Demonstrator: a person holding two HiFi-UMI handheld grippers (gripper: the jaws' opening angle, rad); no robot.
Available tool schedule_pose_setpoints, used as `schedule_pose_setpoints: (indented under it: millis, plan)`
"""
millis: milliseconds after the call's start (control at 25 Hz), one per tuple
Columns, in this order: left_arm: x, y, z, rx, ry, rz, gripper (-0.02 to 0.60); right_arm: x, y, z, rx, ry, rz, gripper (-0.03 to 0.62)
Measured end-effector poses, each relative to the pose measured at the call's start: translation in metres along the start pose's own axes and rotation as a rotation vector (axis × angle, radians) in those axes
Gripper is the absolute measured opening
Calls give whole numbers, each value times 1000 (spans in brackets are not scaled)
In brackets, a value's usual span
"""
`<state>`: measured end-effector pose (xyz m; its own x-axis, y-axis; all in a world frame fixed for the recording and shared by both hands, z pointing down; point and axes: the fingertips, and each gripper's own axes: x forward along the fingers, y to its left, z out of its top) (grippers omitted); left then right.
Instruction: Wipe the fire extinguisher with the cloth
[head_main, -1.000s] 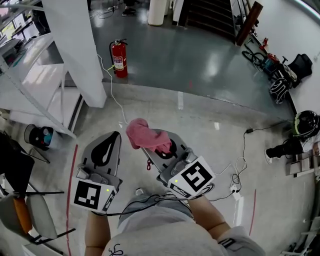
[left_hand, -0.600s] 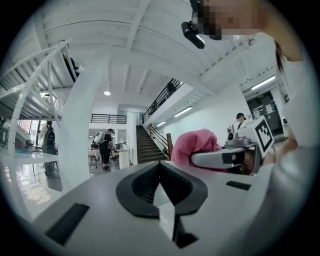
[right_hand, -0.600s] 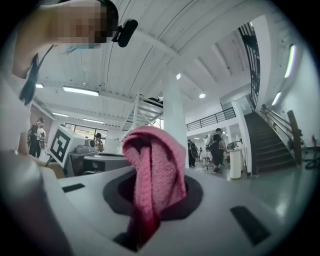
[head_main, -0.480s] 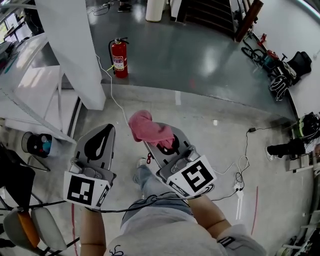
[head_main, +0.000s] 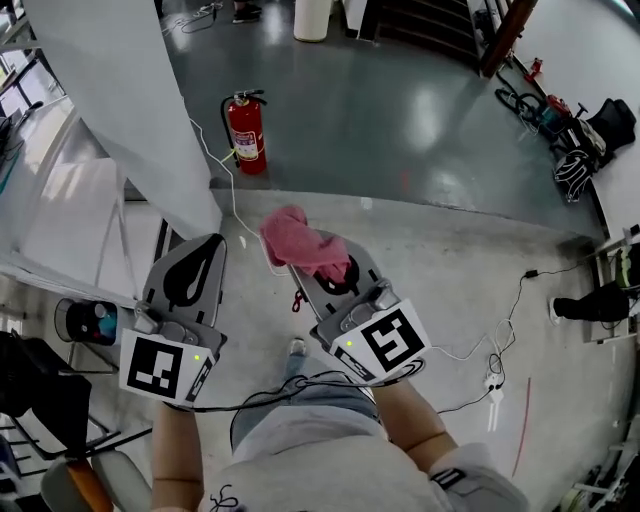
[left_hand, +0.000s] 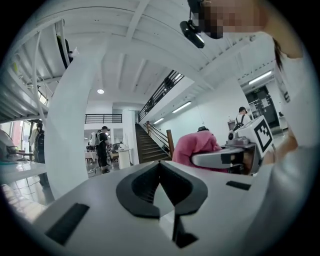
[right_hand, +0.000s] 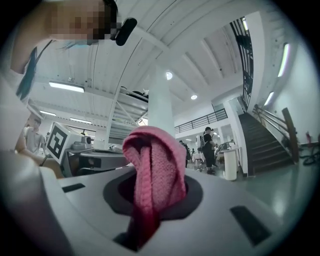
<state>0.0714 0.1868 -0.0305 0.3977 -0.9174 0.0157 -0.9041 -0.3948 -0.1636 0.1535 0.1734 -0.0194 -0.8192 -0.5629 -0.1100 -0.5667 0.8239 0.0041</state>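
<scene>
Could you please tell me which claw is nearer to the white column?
Left. The left claw is just beside the white column, on its right. The right claw, shut on the pink cloth, is farther right, beyond the left one.

I have the pink knitted cloth (right_hand: 155, 170) pinched between the jaws of my right gripper (head_main: 322, 268). It is bunched into a soft lump that bulges out past the jaw tips, with a darker fold trailing down the gap. The fire extinguisher (head_main: 246, 133) stands upright on the dark glossy floor (head_main: 400, 110). It has a red cylinder, a black handle and hose on top, and a pale label on its side. It is well apart from the cloth, farther ahead and a little left.
</scene>
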Motion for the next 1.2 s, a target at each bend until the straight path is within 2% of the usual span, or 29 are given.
schedule_pose_setpoints:
  millis: [280, 440, 600, 760, 920, 1200]
  plan:
    - [47, 50, -19, -12, 23, -47, 8, 61, -32, -12, 17, 17, -46, 60]
    - [72, 83, -31, -29, 17, -91, 8, 94, -47, -22, 17, 25, -103, 60]
    - [104, 128, -46, -45, 6, -169, 8, 141, -66, -32, 2, 38, -190, 60]
    - [137, 192, -60, -44, 0, -253, 8, 209, -81, -47, 10, 44, -282, 60]
    - [163, 243, -73, -34, 33, -333, 8, 269, -94, -60, 40, 37, -358, 60]
    - [196, 287, -95, -44, 26, -408, 8, 324, -113, -87, 41, 59, -408, 60]
